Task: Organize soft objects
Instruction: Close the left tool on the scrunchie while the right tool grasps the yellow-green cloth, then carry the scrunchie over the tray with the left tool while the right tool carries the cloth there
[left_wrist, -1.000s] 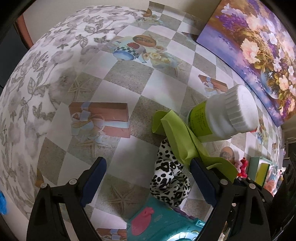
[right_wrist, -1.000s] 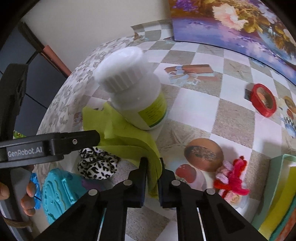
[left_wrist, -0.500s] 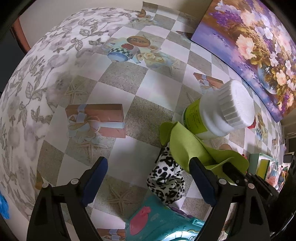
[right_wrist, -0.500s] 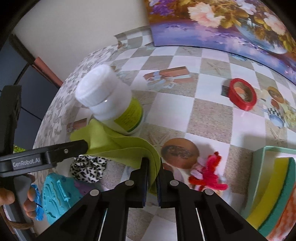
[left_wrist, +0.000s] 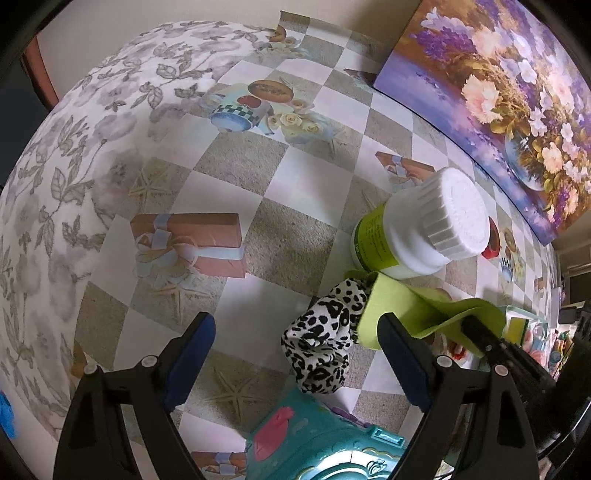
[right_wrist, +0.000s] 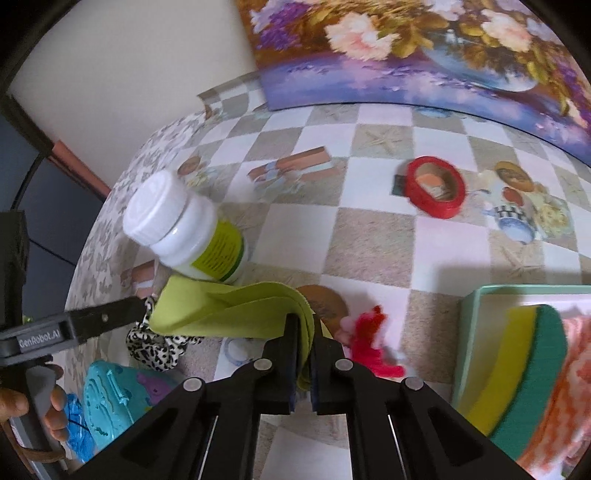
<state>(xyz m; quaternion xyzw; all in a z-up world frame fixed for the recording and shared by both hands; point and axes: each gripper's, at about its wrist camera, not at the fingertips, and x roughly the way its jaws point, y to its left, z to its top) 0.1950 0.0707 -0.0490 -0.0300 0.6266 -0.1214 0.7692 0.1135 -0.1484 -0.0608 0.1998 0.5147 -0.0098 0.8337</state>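
Observation:
My right gripper (right_wrist: 303, 332) is shut on a folded lime-green cloth (right_wrist: 236, 310) and holds it lifted off the table; the cloth also shows in the left wrist view (left_wrist: 406, 310). A leopard-print scrunchie (left_wrist: 325, 339) lies on the checked tablecloth under the cloth's free end, also seen in the right wrist view (right_wrist: 155, 347). My left gripper (left_wrist: 295, 354) is open and empty, with the scrunchie between its fingers. A red and pink fuzzy object (right_wrist: 373, 347) lies just right of my right gripper.
A white bottle with a green label (right_wrist: 188, 232) stands behind the cloth. A pale green box (right_wrist: 476, 325) at the right holds a yellow-green sponge (right_wrist: 524, 373) and an orange knit item (right_wrist: 569, 387). A red tape roll (right_wrist: 436, 192) and a teal toy (left_wrist: 325, 443) lie nearby.
My right gripper has pulled the green cloth up and to the right, away from the bottle, uncovering the scrunchie. The box at the right has come into view.

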